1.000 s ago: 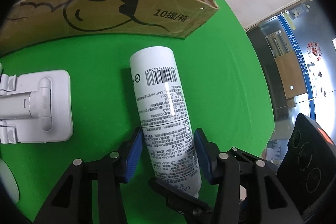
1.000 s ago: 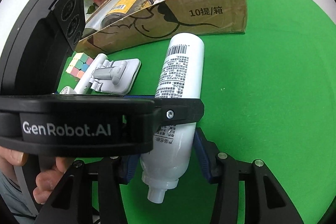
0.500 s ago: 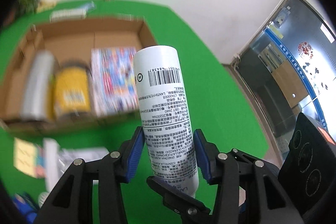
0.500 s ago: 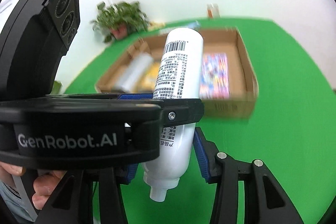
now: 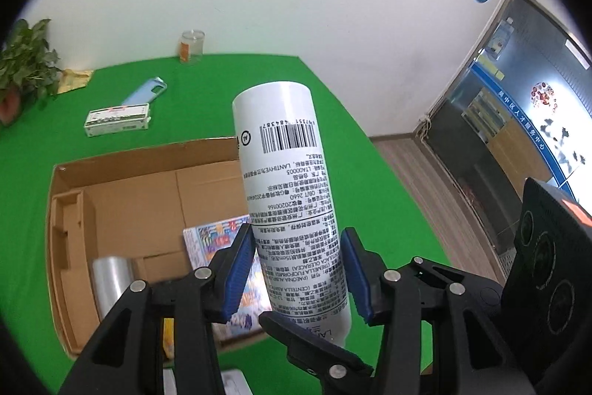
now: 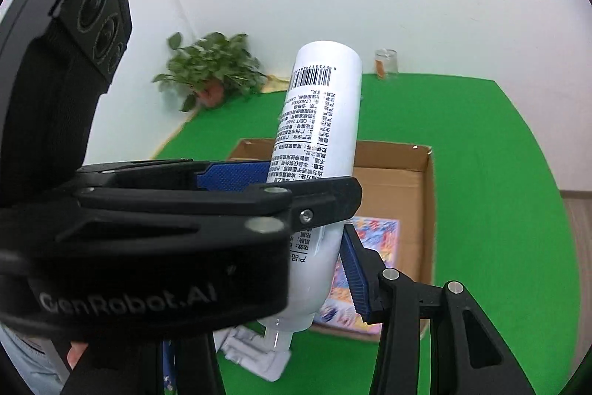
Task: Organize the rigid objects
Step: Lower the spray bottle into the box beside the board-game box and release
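I have the white bottle [image 5: 292, 195] pinched in both tools at once, held up in the air above the green table [image 5: 333, 121], roughly over the near side of the open cardboard box [image 5: 122, 180]. The left gripper [image 5: 296, 269] clamps its blue pads on the lower body of the bottle, and the right gripper [image 6: 318, 247] bites the same bottle nearer its neck, the clear nozzle [image 6: 275, 339] hanging below; its left finger is hidden behind the other tool, so I judge that grip mostly from the right pad pressing the wall.

I expect the bottle to be stiff, smooth plastic, light to moderate in weight, and slick on its printed label, so a round body like this can roll or slide between flat pads. Holding mid-body, as now, seems best to me; the neck end would let it swing.

Inside the box a colourful booklet [image 5: 222, 239] and a silvery cylinder [image 5: 111, 280] already lie, with bare floor behind them for the bottle.
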Demonstrator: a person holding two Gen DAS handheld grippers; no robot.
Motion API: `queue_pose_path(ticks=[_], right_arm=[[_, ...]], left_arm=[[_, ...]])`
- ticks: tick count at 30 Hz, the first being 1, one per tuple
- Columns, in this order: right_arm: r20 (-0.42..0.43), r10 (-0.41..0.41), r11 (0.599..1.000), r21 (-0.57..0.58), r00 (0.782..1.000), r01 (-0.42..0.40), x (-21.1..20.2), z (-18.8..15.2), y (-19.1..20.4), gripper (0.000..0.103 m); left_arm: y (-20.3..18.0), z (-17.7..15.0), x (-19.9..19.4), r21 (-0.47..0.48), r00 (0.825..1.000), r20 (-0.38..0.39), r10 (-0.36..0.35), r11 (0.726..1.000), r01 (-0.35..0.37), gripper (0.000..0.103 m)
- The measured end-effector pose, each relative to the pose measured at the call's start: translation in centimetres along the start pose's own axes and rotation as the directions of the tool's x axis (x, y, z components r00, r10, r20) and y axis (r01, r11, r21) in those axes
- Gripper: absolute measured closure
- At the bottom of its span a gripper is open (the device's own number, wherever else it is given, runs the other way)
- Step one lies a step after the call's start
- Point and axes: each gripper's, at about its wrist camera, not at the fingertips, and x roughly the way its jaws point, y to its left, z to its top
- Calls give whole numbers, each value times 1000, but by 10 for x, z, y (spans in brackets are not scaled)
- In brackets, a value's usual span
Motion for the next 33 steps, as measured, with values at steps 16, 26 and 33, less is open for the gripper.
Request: queue_pose_path(ticks=[16,26,33], right_arm=[[-274,-56,989,116,960,90,129,-7,-105,59],[-358,-70,982,142,931,128,167,-18,-142,60],[-430,-90,972,160,898,174,167,-47,-149,59]], left_arm=[[38,18,149,-151,965,-242,-104,986,69,58],[51,10,201,-208,931,-329,-157,974,91,58],[51,-10,220,-250,887,-405,-221,960,125,56]])
